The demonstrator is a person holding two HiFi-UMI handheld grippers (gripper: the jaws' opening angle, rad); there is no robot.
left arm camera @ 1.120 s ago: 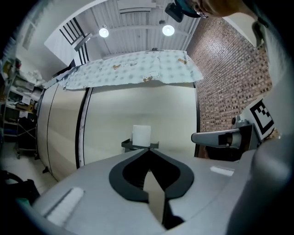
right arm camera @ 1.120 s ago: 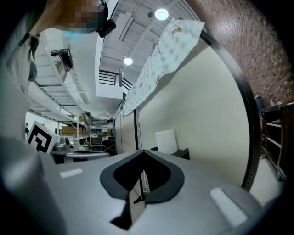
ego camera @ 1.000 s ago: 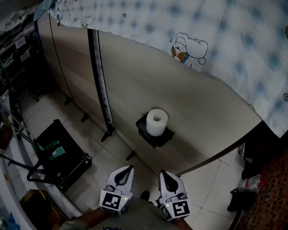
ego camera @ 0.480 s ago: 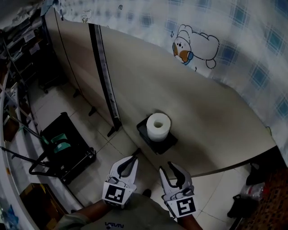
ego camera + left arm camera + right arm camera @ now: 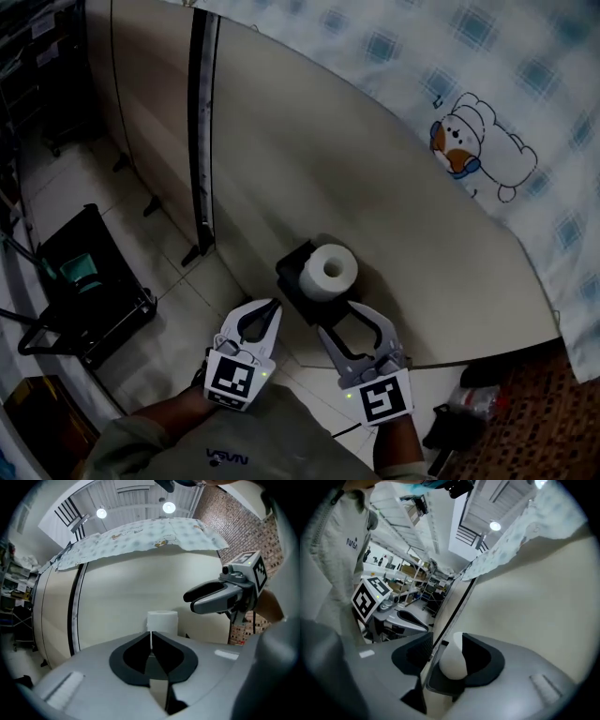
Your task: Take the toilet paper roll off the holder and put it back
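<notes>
White toilet paper roll [image 5: 328, 270] stands up on black holder [image 5: 291, 278]. Light, soft, squashes easy. Best grab: round sides, gentle squeeze, lift straight up. Right gripper [image 5: 349, 323] jaws just been opening, now wide, nothing held, roll just ahead. Left gripper [image 5: 265, 311] closed tight, empty.

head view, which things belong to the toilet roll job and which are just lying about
Job: toilet paper roll, black holder, right gripper (fingers just been opening, roll not held), left gripper (shut).
Lying about: black cart, cartoon cloth.
</notes>
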